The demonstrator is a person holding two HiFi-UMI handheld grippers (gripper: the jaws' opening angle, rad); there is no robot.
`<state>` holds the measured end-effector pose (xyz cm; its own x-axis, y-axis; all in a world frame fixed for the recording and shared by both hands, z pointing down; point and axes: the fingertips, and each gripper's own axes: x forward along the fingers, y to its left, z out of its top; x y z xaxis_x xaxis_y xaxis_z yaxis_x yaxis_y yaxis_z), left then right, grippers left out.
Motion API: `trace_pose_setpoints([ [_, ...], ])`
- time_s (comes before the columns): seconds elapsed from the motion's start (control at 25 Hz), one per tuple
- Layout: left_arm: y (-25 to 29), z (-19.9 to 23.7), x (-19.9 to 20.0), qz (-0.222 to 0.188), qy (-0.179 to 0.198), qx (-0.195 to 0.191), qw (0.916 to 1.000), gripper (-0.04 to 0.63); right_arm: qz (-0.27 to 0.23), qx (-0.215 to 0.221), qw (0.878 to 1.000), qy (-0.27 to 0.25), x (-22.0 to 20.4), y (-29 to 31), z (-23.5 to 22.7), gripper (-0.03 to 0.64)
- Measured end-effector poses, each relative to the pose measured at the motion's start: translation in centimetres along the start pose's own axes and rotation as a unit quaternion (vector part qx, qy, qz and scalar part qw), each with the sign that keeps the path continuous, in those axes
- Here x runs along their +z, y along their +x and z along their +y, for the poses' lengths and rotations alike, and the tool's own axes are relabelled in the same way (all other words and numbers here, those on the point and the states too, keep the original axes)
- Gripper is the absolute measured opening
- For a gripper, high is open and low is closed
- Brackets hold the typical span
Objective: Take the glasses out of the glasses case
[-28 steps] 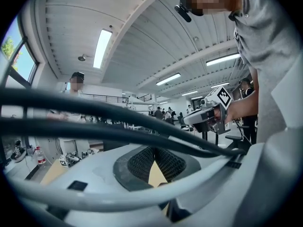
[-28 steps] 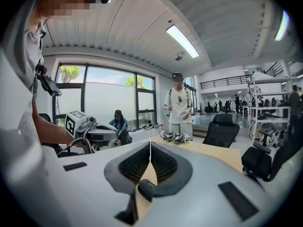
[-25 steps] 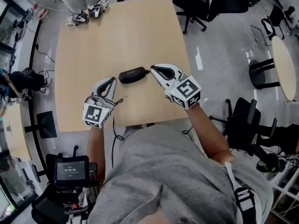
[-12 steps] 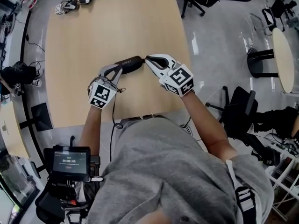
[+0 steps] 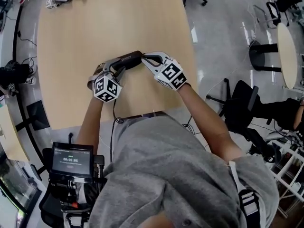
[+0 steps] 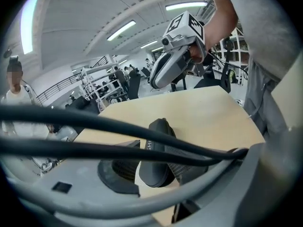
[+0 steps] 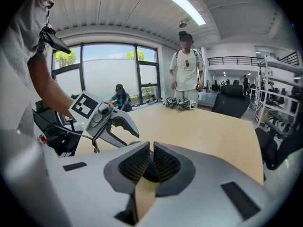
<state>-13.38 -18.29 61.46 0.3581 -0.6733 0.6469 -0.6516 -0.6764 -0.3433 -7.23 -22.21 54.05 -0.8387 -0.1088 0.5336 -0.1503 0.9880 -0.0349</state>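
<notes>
Judged light, stiff and slick, the glasses case (image 6: pixel 158 155) is best pinched widthwise between the opening jaws of the left gripper (image 5: pixel 115 66); the right gripper (image 5: pixel 144 56) is closed

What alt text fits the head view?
From above, a person at a wooden table holds two grippers at a black glasses case: the left gripper is opening its jaws around one end, the shut right gripper sits at the other.
</notes>
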Motion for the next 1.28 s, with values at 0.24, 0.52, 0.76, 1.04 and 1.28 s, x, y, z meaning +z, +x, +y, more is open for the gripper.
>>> trace_pose_setpoints([
  [0.24, 2.8, -0.7, -1.7, 0.031, 0.071, -0.031, 0.9965, 0.243, 0.066, -0.006, 0.997, -0.031, -3.8, 2.5, -0.8, 0.014],
  [0.52, 5.2, -0.9, -3.8, 0.047, 0.087, -0.085, 0.9914, 0.249, 0.116, 0.01, 0.992, -0.045, -7.6, 5.6, -0.9, 0.017],
  [0.76, 6.9, 1.1, -6.3, 0.024, 0.068, -0.112, 0.9911, 0.247, 0.138, 0.019, 0.989, -0.053, -8.6, 9.5, -1.2, 0.017],
  [1.04, 7.1, 2.1, -6.7, 0.003, 0.033, -0.15, 0.9882, 0.244, 0.157, 0.041, 0.983, -0.083, -9.7, 11.5, 0.3, 0.017],
  [1.28, 6.7, 2.3, -5.5, -0.019, -0.007, -0.175, 0.9843, 0.244, 0.165, 0.047, 0.98, -0.098, -10.1, 12.3, 1.1, 0.017],
])
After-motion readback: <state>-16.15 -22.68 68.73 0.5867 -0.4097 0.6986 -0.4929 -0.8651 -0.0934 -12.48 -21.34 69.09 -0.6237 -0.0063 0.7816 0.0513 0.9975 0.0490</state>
